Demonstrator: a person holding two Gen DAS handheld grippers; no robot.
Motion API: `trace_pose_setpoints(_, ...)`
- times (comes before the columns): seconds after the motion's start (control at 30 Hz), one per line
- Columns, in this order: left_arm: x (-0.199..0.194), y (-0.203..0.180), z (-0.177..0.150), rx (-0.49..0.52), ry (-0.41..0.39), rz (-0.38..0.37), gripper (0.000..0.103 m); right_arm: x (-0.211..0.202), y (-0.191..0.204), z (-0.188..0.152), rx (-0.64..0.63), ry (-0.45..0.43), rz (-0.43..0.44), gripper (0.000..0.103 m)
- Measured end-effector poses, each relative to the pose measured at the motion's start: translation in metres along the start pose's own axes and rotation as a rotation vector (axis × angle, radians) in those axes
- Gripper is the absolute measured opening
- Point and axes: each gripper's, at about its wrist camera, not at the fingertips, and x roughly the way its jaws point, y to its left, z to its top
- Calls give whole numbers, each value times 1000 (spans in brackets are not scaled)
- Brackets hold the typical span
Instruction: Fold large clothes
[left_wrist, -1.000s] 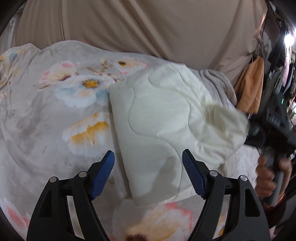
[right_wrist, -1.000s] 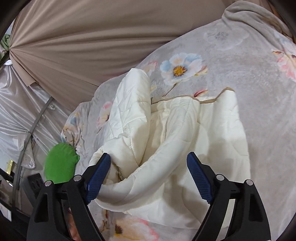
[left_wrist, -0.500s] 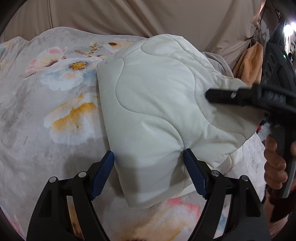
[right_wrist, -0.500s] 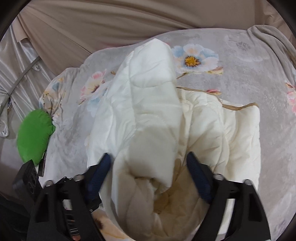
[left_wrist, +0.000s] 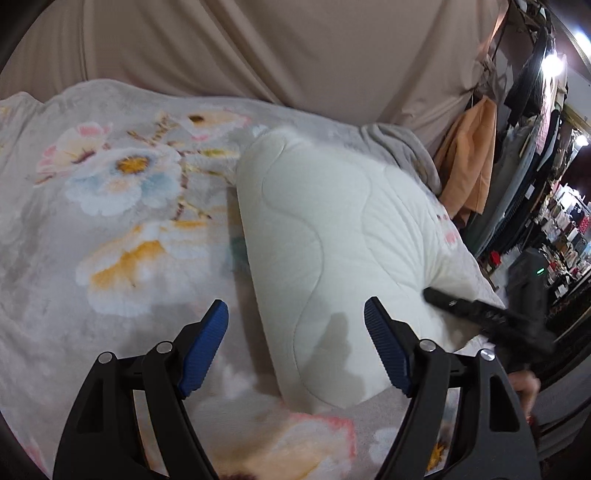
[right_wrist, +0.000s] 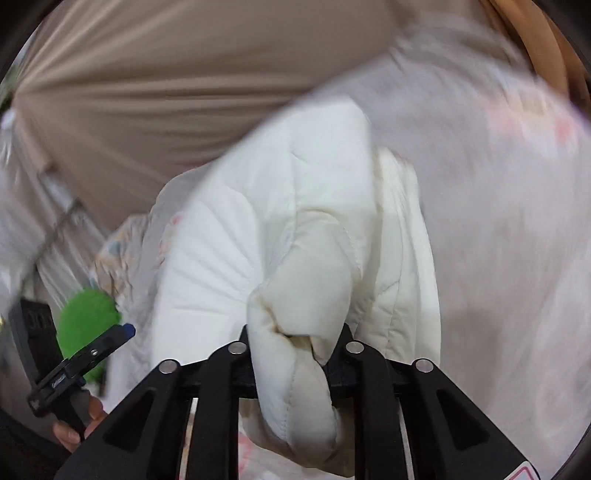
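A white quilted garment lies folded in a thick bundle on the floral blanket. My left gripper hovers open over its near edge with nothing pinched between the blue pads. My right gripper is closing its jaws on a bunched corner of the garment, and the cloth hides its pads. In the left wrist view the right gripper sits at the garment's right edge. The right wrist view is blurred and shows the left gripper at the lower left.
A beige curtain hangs behind the bed. An orange cloth and crowded racks stand to the right. A green cushion lies beyond the bed's far side. A hand holds the left gripper's handle.
The right gripper's jaws went from wide open to closed on a bunch of the garment. The garment rose toward the left camera, then came back down onto the blanket.
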Motion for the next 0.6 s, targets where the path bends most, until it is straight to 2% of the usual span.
trace_pose_setpoints(0.07, 15, -10, -3, 26, 33, 11, 74, 3, -16, -5, 61, 2, 59, 19)
trace_pose_setpoints(0.1, 22, -14, -5, 37, 46, 18, 74, 2, -16, -5, 52, 2, 73, 20)
trace_pose_setpoints(0.23, 41, -26, -11, 61, 78, 61, 76, -17, 7, 2, -20, -45, 17, 28)
trace_pose_setpoints(0.37, 44, -31, -10, 78, 63, 107, 77, -36, 19, 12, -71, -134, -53, 51)
trace_pose_setpoints(0.4, 45, -31, -10, 76, 64, 109, 78, -35, 18, 14, -68, -137, -65, 57)
trace_pose_setpoints(0.43, 46, -32, -10, 75, 64, 114, 78, -32, 15, 17, -60, -130, -76, 59)
trace_pose_setpoints(0.5, 47, -34, -9, 80, 64, 125, 79, -19, 7, 21, -43, -93, -75, 59)
trace_pose_setpoints(0.57, 49, -37, -9, 90, 63, 143, 80, -10, 8, 23, -52, -60, -90, 53)
trace_pose_setpoints(0.6, 49, -38, -8, 92, 62, 149, 80, -7, 13, 25, -70, -55, -88, 41)
